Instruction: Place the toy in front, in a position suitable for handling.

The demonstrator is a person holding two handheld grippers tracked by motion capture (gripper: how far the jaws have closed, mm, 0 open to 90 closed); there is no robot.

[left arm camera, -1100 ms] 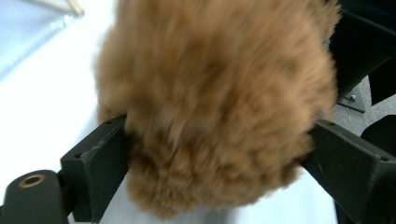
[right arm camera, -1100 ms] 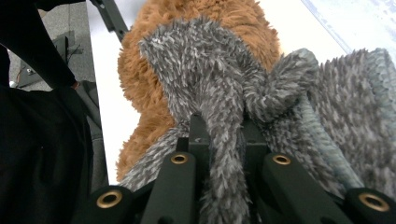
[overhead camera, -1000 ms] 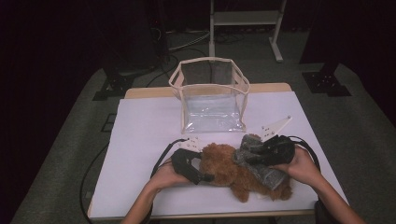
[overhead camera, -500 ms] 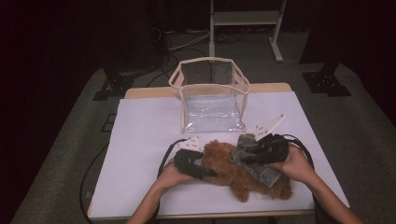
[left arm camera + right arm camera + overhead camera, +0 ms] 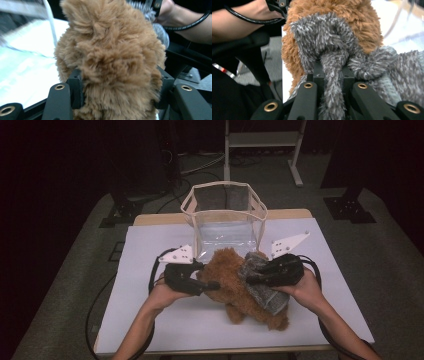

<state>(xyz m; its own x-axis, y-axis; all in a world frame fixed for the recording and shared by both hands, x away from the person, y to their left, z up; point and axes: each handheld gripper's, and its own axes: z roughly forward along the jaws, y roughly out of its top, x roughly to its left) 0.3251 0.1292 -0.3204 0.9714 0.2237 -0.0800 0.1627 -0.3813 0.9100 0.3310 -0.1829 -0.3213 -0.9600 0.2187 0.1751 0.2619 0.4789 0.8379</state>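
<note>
- Two grippers work on one brown stuffed toy that lies on the white table, just in front of a clear bag with a cream rim.
- At the left, the left gripper comes in from the toy's side; in the left gripper view its jaws press into the brown fur from both sides, pinching the toy.
- In the middle, the toy rests near the table's front half, with a grey fluffy cloth draped over its right part (touching the brown fur).
- At the right, the right gripper sits on top of the cloth; in the right gripper view its jaws are pressed together on a strand of the grey cloth.
- Both hands hold their tools low, close to the tabletop.
</note>
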